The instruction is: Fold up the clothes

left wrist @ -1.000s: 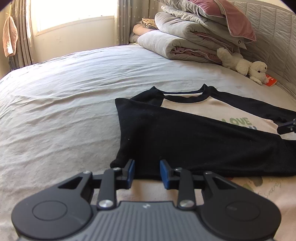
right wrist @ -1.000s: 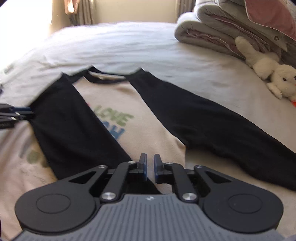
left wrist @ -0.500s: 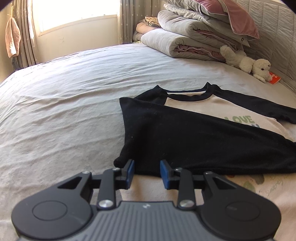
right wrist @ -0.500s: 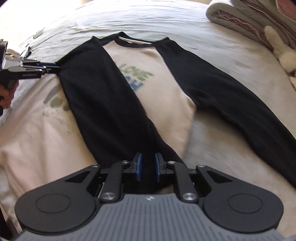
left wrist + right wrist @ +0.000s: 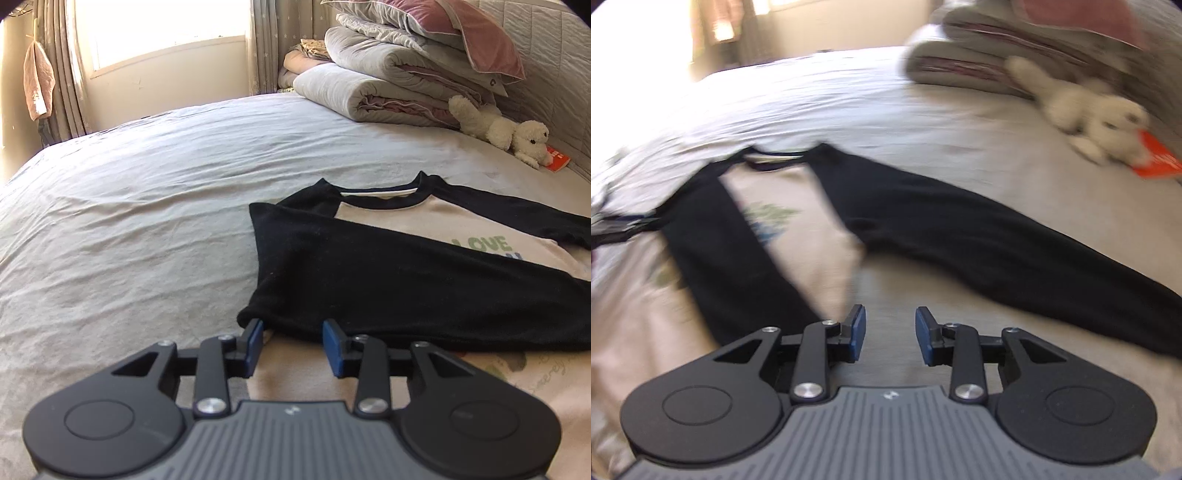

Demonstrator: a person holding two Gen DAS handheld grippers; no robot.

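Sprawling soft black-sleeved shirt [image 5: 424,280], wrinkled sheet [image 5: 147,206]

Your left gripper [image 5: 292,345] sits low at the folded black sleeve [image 5: 388,291], jaws parted, blue fingertips [image 5: 255,341] level and just touching the sleeve's near edge, nothing clamped. Your right gripper [image 5: 891,338] hovers beyond the sleeve's cuff end, jaws spread wide and empty, pads [image 5: 857,332] facing each other; this view is motion-blurred.

Black linkage arms, silver screws, ribbed grey body, blue-padded fingers [image 5: 255,341] on both grippers.
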